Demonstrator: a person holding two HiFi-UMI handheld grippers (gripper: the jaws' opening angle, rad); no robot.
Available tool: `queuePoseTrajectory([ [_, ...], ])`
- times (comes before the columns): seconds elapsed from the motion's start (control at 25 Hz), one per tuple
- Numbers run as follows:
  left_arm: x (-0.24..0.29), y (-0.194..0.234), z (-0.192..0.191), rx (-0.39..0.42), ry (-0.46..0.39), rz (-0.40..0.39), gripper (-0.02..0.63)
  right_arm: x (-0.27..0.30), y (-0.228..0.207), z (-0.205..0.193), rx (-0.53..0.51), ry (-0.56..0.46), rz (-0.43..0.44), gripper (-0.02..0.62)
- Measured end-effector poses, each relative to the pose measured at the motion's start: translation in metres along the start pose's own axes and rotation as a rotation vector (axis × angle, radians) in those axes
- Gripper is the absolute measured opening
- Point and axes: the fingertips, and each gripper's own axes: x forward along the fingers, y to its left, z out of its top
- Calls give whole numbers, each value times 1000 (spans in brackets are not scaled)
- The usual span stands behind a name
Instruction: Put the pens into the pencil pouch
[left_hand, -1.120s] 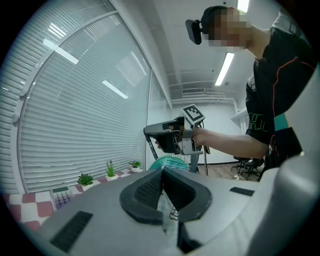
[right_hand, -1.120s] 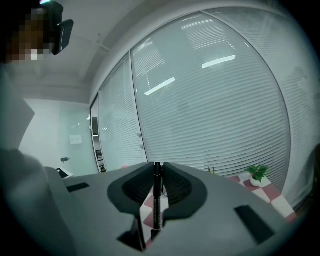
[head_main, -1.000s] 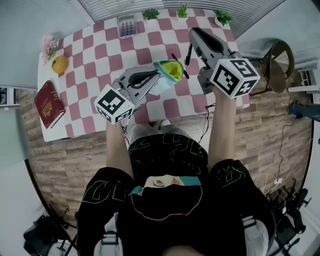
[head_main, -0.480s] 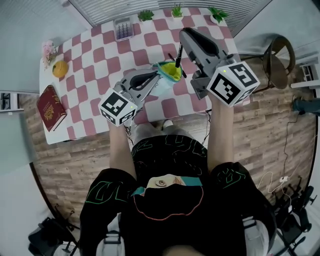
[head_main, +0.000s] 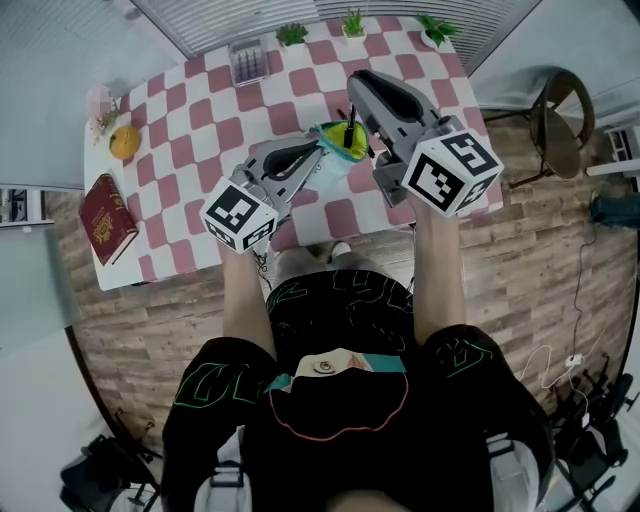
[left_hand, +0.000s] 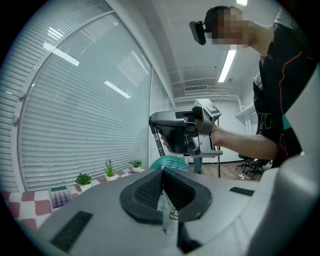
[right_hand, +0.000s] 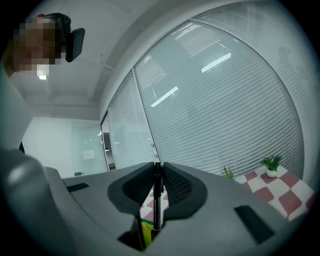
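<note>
Pen — lower end out of sight in pouch

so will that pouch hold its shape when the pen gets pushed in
Probably floppy: the pouch looks like soft fabric, pinched at one edge by the left gripper. Its open mouth may sag or swing when the pen presses it.

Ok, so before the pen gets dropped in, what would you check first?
1. Right tool clamps the black pen: ok.
2. Left tool pinches the pouch: ok.
3. Pouch mouth open, yellow lining showing: ok.
4. Pen upright over the mouth: ok.
5. Pen tip inside the pouch: cannot tell.
</note>
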Motion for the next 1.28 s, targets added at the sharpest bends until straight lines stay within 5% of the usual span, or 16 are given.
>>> queuePoseTrajectory([
  [0.72,-3,12,13,-26,-61,41,2,5,-5,-49,-7,90,-54,61],
  [1.04,-7,21,19,-43,-91,68,2,5,0,-78,-85,238,-33,61],
  [1.28,-8,23,16,-42,-78,77,2,3,-1,-74,-87,220,-24,64],
])
